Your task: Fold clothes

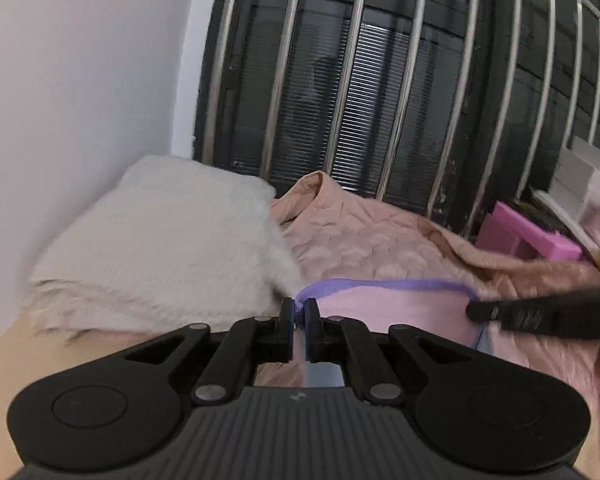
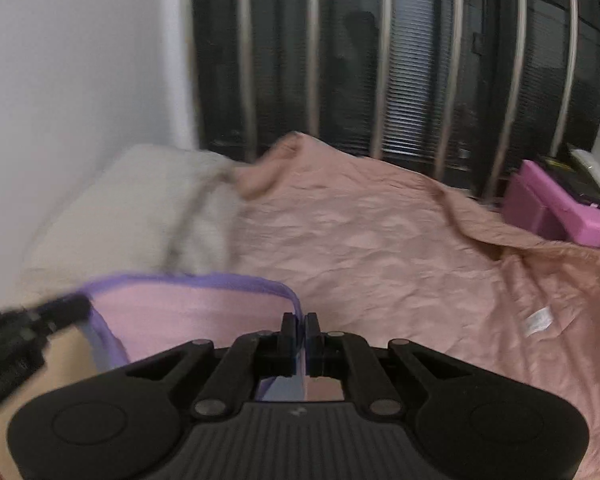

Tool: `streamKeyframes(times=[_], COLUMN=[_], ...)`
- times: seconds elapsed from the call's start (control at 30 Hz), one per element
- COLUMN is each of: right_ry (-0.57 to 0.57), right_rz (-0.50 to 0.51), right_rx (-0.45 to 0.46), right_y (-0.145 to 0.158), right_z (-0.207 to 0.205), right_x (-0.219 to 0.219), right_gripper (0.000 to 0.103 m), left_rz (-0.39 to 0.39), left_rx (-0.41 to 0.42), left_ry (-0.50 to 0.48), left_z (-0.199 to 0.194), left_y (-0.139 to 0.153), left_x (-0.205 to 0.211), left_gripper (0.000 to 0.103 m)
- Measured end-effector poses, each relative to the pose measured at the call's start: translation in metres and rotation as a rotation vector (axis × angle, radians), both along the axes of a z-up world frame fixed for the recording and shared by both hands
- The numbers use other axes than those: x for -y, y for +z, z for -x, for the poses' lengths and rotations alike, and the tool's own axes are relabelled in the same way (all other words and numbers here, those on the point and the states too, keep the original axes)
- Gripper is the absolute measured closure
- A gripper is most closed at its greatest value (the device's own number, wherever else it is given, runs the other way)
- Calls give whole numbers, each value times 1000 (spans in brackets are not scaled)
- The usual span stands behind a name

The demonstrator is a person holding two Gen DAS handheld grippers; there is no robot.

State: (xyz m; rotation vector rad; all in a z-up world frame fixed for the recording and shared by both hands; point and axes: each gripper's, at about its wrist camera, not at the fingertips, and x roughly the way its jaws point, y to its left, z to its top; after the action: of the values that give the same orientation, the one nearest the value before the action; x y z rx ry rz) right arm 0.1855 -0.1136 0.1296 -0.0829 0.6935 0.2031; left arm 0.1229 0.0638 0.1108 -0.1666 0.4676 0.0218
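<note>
Pinching the purple hem of a pink garment [image 1: 396, 304], left gripper [image 1: 299, 312] and right gripper [image 2: 300, 326] both clamped, garment stretched above the peach quilt [image 2: 380, 232], white pillow [image 1: 160, 240] left of the garment.

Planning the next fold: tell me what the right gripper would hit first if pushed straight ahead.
Probably the pink quilt on the bed; the right gripper, shut on the garment's purple trim, points down toward it. Depth is unclear.

A bed [image 2: 380, 240] carries everything, spread with a wrinkled, quilted peach-pink cover [image 1: 360, 240]. A folded, fluffy white blanket [image 1: 168, 240] lies on it near the wall, and a bright pink box [image 2: 556, 208] sits at its far edge by the barred window.
</note>
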Motion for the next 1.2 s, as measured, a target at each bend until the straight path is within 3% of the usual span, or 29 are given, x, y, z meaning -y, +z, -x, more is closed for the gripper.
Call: streamKeyframes(times=[0.07, 0.17, 0.2, 0.27, 0.4, 0.53, 0.57, 0.6, 0.67, 0.87, 0.93, 1.0, 1.03, 1.13, 1.17, 1.2], right_ry=[-52, -84, -64, 8, 190, 295, 301, 294, 270, 227, 245, 263, 268, 274, 270, 265], right_rz=[40, 43, 22, -21, -135, -264, -253, -235, -221, -303, -295, -291, -295, -279, -273, -281], right_rx=[-19, -20, -5, 27, -48, -82, -76, -75, -88, -108, -80, -28, 0, -16, -34, -32], right_y=[-19, -38, -42, -48, -76, -101, -106, -111, -118, -117, -109, -99, -95, -101, -104, -105], right_z=[-27, -19, -4, 44, 141, 202, 207, 211, 217, 274, 300, 320, 320, 300, 293, 290], right_x=[4, 15, 19, 26, 47, 50, 46, 43, 42, 53, 56, 61, 62, 54, 51, 50], right_gripper=[89, 83, 73, 62, 64, 68, 74, 86, 93, 93, 87, 58, 55, 63, 84, 98], left_rz=[-3, 25, 43, 53, 47, 101, 118, 132, 148, 169, 185, 194, 194, 212, 221, 229], left_rx=[-65, -120, -138, -192, -191, -201, -205, -221, -262, -283, -282, -259, -230, -243, -259, -272], left_ry=[5, -30, -72, -125, -300, -334, -330, -328, -332, -396, -410, -410, -405, -398, -396, -396], left_z=[-18, -9, 8, 49, 144, 183, 182, 179, 178, 230, 247, 255, 252, 229, 220, 212], left_y=[-12, -27, -31, -42, -67, -88, -93, -98, -103, -101, -94, -87, -84, -87, -90, -92], left_x=[1, -7, -13, -19, -11, 4, 8, 10, 11, 6, 0, -5, -5, 2, 6, 9], left_gripper=[58, 59, 59, 58, 52, 53, 58, 75, 91, 95, 86, 51, 49, 51, 61, 78])
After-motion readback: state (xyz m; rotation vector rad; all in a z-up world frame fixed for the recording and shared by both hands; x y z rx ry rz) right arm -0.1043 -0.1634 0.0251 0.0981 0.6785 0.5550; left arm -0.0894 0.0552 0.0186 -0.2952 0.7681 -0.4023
